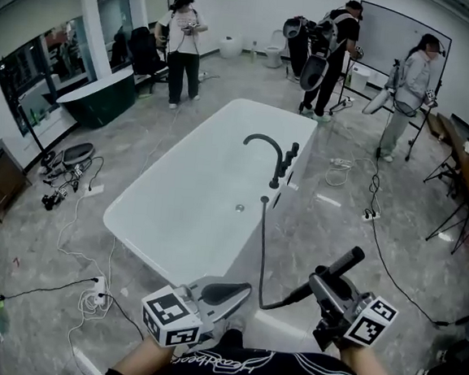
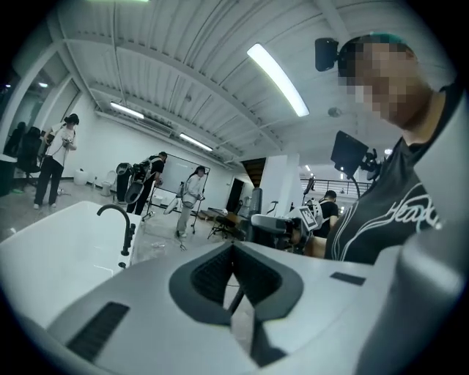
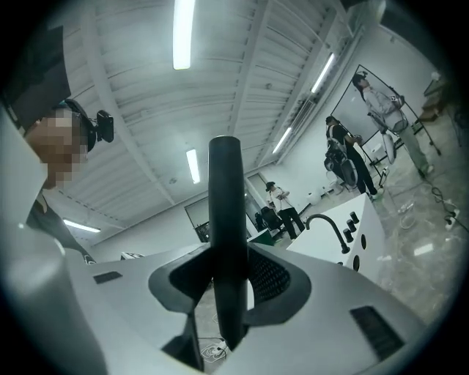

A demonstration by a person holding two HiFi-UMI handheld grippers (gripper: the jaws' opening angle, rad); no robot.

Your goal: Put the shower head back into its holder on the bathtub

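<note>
Right gripper [image 1: 317, 285] clamped the black shower head [image 1: 340, 265] at 5 o'clock of the bathtub [image 1: 147, 175]. Left gripper [image 1: 227, 291] closed, empty. Best approach: carry toward faucet [image 1: 278, 166], hose [image 1: 262, 250] slack, seat straight.

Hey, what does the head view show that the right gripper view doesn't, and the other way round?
Only the head view: the hose running from the bathtub rim, and its drain. Only the right gripper view: ceiling lights, and up close the fingers of the right gripper clamped on the shower head. Both: bathtub, black faucet, shower head, standing people.
</note>
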